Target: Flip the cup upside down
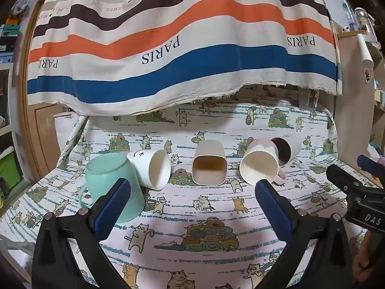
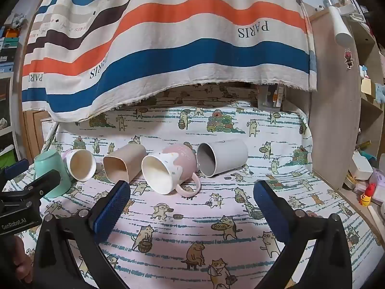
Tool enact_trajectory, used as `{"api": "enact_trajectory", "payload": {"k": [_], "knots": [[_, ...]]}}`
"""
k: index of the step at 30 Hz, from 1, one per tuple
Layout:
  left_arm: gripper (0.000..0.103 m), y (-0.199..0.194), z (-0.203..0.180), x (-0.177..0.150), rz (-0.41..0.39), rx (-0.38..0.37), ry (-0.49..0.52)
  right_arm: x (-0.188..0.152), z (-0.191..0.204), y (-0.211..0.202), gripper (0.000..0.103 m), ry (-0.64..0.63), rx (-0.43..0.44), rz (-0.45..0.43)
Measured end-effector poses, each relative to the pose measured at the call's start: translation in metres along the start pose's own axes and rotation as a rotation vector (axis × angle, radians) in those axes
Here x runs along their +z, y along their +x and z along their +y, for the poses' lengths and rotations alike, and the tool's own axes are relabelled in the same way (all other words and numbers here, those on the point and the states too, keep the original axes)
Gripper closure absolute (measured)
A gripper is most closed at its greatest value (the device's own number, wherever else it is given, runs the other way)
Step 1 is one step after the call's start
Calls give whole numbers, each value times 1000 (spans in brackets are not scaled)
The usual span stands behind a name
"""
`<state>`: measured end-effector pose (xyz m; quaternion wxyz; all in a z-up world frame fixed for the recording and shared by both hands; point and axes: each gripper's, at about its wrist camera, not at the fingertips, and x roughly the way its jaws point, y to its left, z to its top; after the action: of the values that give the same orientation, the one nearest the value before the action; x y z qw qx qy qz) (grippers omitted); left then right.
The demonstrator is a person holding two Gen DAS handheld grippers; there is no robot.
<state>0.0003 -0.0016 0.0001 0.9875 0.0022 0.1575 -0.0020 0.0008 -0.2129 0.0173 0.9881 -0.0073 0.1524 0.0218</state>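
Observation:
Several cups sit in a row on the cat-print cloth. A mint mug (image 1: 113, 187) (image 2: 54, 171) stands upside down at the left. The others lie on their sides, mouths toward me: a white cup (image 1: 151, 168) (image 2: 80, 165), a beige square cup (image 1: 209, 163) (image 2: 124, 162), a pink-and-white mug (image 1: 261, 165) (image 2: 168, 168) and a grey cup (image 1: 287, 150) (image 2: 222, 156). My left gripper (image 1: 192, 202) is open and empty, its left finger beside the mint mug. My right gripper (image 2: 191, 202) is open and empty in front of the pink mug.
A striped "PARIS" cloth (image 1: 168, 48) hangs over the back of the table. A wooden panel (image 2: 334, 96) stands at the right, with shelves and clutter beyond. The other gripper shows at each view's edge (image 1: 356, 192) (image 2: 21, 192).

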Motion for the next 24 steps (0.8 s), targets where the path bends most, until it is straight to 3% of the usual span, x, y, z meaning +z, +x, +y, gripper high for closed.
{"api": "enact_trajectory", "payload": {"k": [24], "knots": [[0,1,1,0,9,-12,-10,-2,-1,0,0,-10,-1,4]]}}
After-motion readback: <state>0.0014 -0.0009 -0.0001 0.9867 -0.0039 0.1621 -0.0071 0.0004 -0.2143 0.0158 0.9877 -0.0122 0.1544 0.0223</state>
